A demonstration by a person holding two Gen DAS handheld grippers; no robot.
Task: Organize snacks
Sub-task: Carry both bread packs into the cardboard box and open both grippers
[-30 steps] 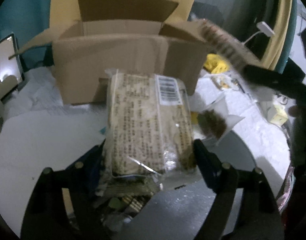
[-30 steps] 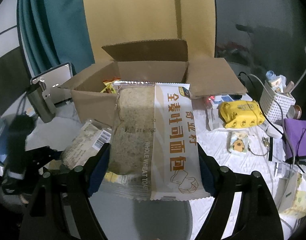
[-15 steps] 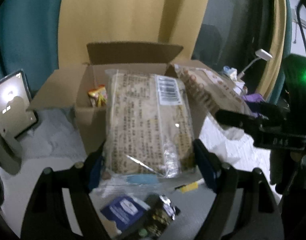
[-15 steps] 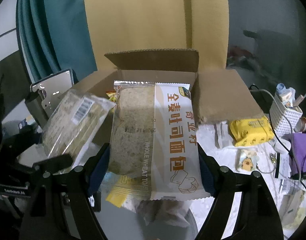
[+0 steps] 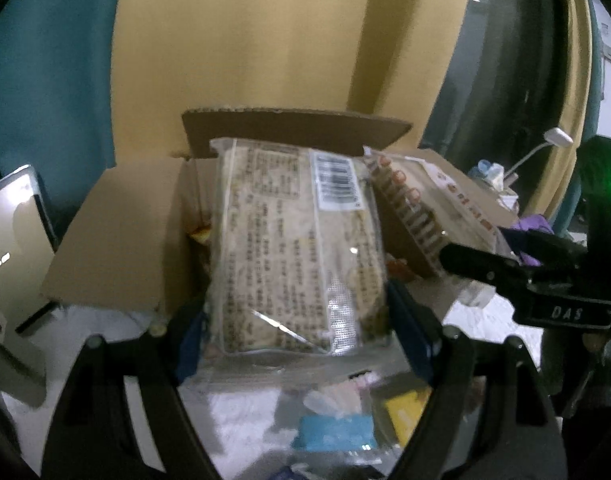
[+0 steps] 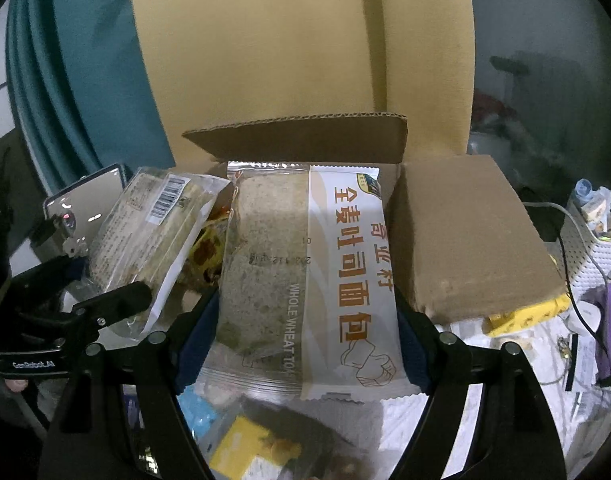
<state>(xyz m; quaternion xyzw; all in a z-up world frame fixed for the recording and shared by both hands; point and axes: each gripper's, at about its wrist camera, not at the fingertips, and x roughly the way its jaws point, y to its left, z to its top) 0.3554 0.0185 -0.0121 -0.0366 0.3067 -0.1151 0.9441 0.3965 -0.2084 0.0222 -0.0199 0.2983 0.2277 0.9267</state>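
The left tongs [image 5: 295, 320] are gripping a flat, rectangular bread packet [image 5: 293, 248] in clear, crinkly film, its back covered with fine print and a white barcode label; the blue pads are pressing both long edges. The packet is hanging in front of the cardboard box [image 5: 117, 236], with its far end over the open top. The box is plain brown corrugated board, its back flap standing upright and its side flaps folded outward.

The right tongs [image 6: 305, 344] are gripping a whole wheat toast packet [image 6: 305, 280], a glossy wrapper half transparent and half white with orange characters and crimped, serrated ends. A coarse, speckled brown slice is showing through the clear half. This packet is likewise sitting in front of the box, its top edge reaching the open mouth, just beside the clear-film packet, which is lying tilted to its left in the right wrist view.

Inside the box, between the two packets, a yellow-and-red snack wrapper [image 6: 205, 248] is peeking out. Below the box, loose small packets are lying blurred on the white worktop [image 6: 401, 420], among them a yellow one [image 6: 245, 448].
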